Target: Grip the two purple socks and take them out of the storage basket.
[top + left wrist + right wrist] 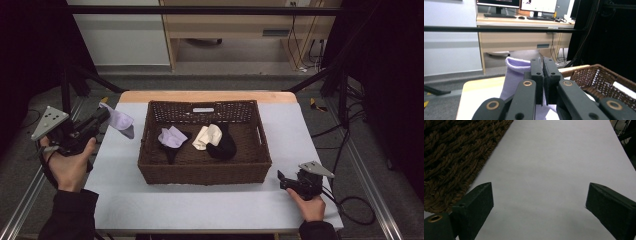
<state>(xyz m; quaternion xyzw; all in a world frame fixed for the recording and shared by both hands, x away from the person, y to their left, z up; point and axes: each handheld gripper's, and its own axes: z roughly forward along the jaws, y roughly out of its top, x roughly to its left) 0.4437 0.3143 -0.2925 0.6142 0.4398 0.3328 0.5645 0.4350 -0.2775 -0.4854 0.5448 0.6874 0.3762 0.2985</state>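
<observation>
So my left claw is clamped tight on a lilac sock, and I'm holding it up just off the left side of the basket, out past its far left corner. From the high view the sock hangs off the jaw tips and droops toward the basket, not touching it as far as I can make out. Through the left gripper view the jaws are pressed together with only a sliver of fabric between them; the ribbed cuff of the sock pokes up behind them, and everything lower down is blocked by the claw's own body, so I can't say how much of it is actually pinched.

My right claw sits low on the table by the basket's near right corner, jaws spread wide with nothing between them. The right gripper view gives me bare tabletop and a slice of the basket's woven wall at the left, the rest cut off by the frame.

Inside the basket there are two bundles: a lilac and black one toward the left, and a cream and black one right of it. Both are rumpled and the dark parts melt into the dark weave, so I can't tell how many socks are in each, or where one ends.
</observation>
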